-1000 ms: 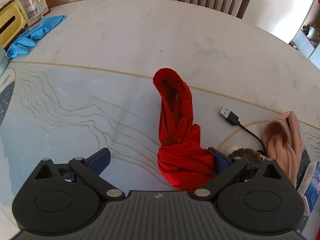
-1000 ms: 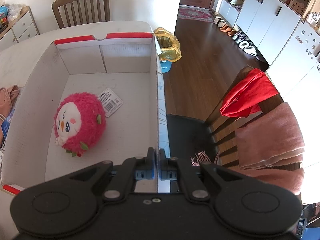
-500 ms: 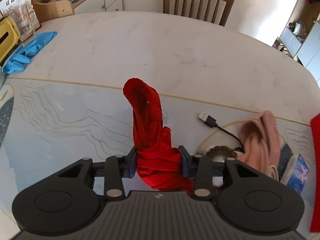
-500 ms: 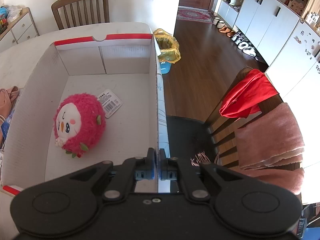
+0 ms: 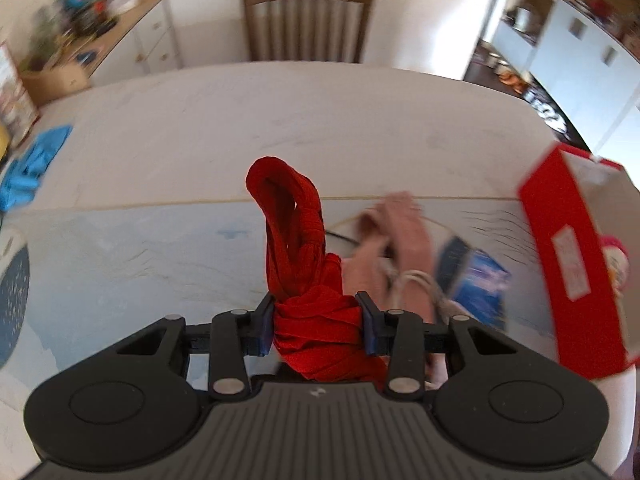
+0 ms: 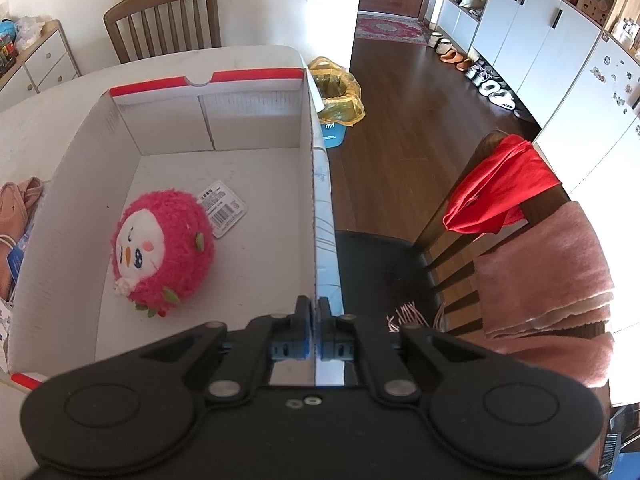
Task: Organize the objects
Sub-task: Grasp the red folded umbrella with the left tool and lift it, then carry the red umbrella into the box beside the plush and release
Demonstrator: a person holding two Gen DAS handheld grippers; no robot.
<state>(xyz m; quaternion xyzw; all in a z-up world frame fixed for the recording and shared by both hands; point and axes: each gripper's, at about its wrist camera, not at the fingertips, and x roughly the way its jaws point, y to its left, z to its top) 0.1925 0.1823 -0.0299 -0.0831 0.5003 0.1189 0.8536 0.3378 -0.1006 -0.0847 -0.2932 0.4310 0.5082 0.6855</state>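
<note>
Clearly the left gripper (image 5: 316, 322) clamps the knotted red cloth (image 5: 304, 264) above the bench (image 5: 280, 120), likely bound for the box (image 6: 316, 184), whose wall the right gripper (image 6: 315, 334) pinches steady.

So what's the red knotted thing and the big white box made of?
The red knotted bundle looks like soft woven fabric: matte, ribbed folds, squashing in the left tool. The white open box looks like cardboard: thin, matte walls with creased folds.

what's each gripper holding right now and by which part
The left gripper is shut on the red cloth, clamped at its bunched lower end. The right gripper pinches the box's right wall at its top edge.
</note>
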